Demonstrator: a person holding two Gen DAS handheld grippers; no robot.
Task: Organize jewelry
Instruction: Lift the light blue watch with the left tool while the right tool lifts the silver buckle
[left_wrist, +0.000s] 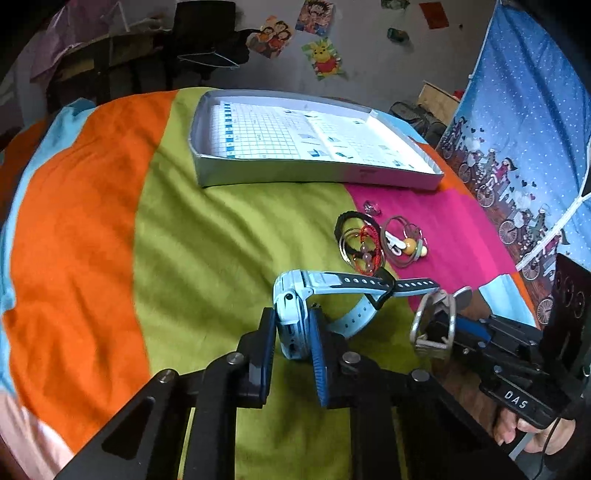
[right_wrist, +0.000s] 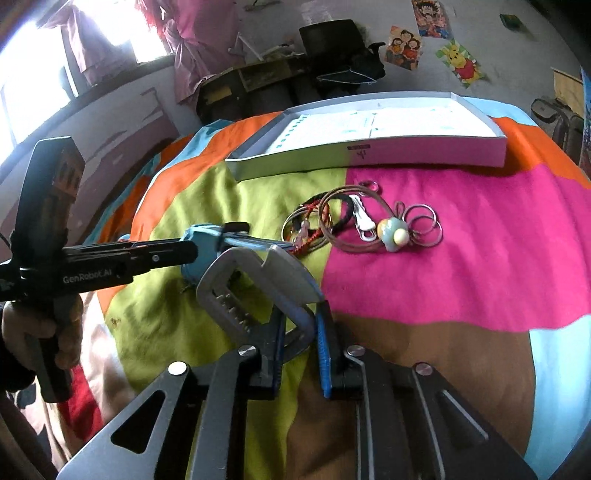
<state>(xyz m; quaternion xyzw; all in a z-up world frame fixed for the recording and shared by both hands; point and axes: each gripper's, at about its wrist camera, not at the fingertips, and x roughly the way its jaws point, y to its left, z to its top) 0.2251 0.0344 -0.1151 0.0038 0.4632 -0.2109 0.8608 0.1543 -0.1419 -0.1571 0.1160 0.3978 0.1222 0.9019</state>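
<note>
box: shallow white box (left_wrist: 207, 162), lid off, printed sheet lining its floor, nothing in it yet; sits at the far side of the bedspread (left_wrist: 92, 229); my read is it's the drop spot for the jewelry, hence open side up.
left gripper: left gripper (left_wrist: 291, 339) nipped tight on the light-blue watch (left_wrist: 291, 295), pads on both sides of the case; near side of the box, well short of it.
watch strap: dotted strap (left_wrist: 369, 282) trails out sideways toward the loose pile; grip on the rigid case rather than the floppy band, likely for control.
right gripper: right gripper (right_wrist: 301, 328) nearly closed on the silver hair claw clip (right_wrist: 255, 288), holding it by its curved handle end, teeth pointing away.
clip position: raised off the cover, near side of the box, just beside the watch.
loose pile: tangle of bangles, black and red cords (right_wrist: 314, 221) plus a wire piece with a round pale bead (right_wrist: 395, 232) and a white clasp; lying just in front of the box's near wall, untouched.
small ring: clear ring (right_wrist: 369, 185) closest to the box wall.
step guess: both items picked, next is carrying them over the near wall into the box.
risk: the strap could snag the pile.
</note>
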